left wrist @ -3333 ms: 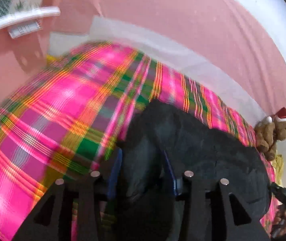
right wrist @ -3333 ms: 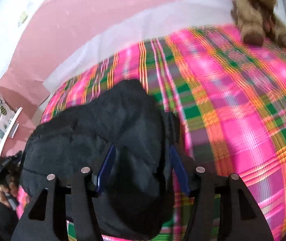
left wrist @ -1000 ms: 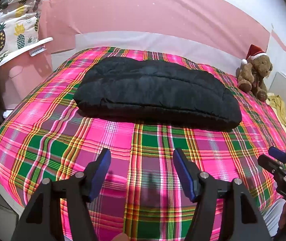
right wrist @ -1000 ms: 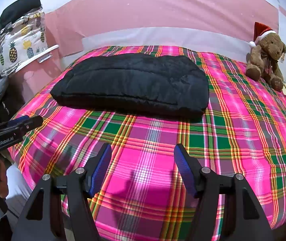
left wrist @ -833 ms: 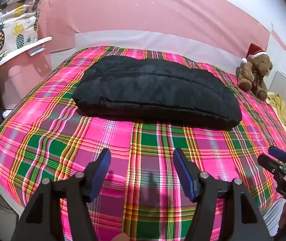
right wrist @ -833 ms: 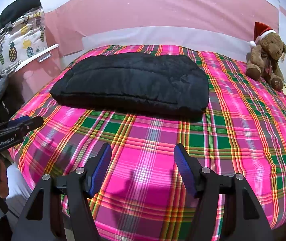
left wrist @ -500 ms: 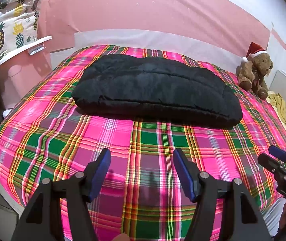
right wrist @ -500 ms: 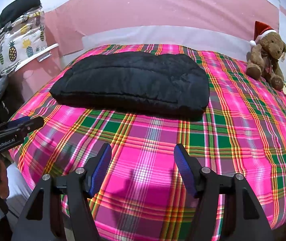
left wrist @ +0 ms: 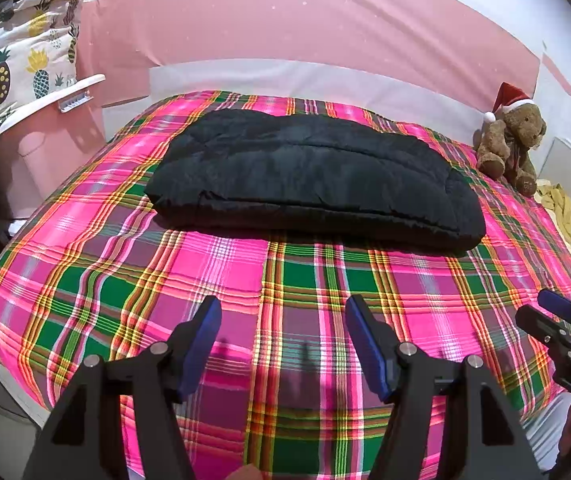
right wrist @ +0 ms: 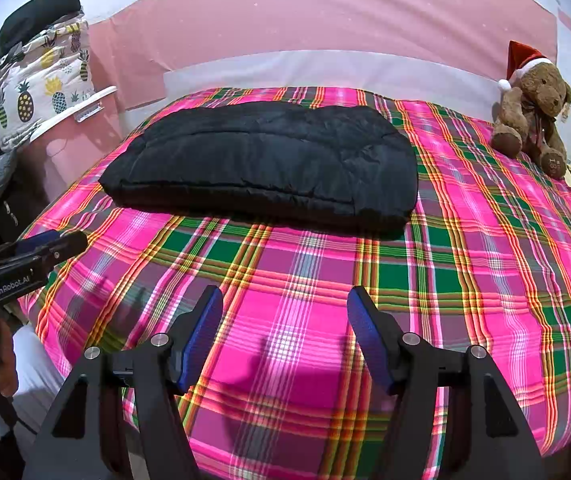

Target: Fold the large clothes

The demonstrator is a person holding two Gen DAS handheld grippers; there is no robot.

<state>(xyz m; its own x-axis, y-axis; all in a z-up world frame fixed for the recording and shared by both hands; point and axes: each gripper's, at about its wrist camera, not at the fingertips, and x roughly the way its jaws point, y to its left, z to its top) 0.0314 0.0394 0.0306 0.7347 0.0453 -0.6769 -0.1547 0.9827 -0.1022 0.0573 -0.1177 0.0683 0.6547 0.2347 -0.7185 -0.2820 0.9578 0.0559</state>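
coat (left wrist: 317, 176) lying folded on bed (left wrist: 165, 280) | puffy, soft, probably slippery; pinching corners advised | left gripper (left wrist: 281, 340), right gripper (right wrist: 283, 336) fingers gaping, empty

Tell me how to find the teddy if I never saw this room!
Look at the big bed with the pink and green plaid blanket. Go to its far right corner, by the wall, well right of the folded black jacket. The teddy bear sits upright there, the only brown furry thing, wearing a red Santa hat.
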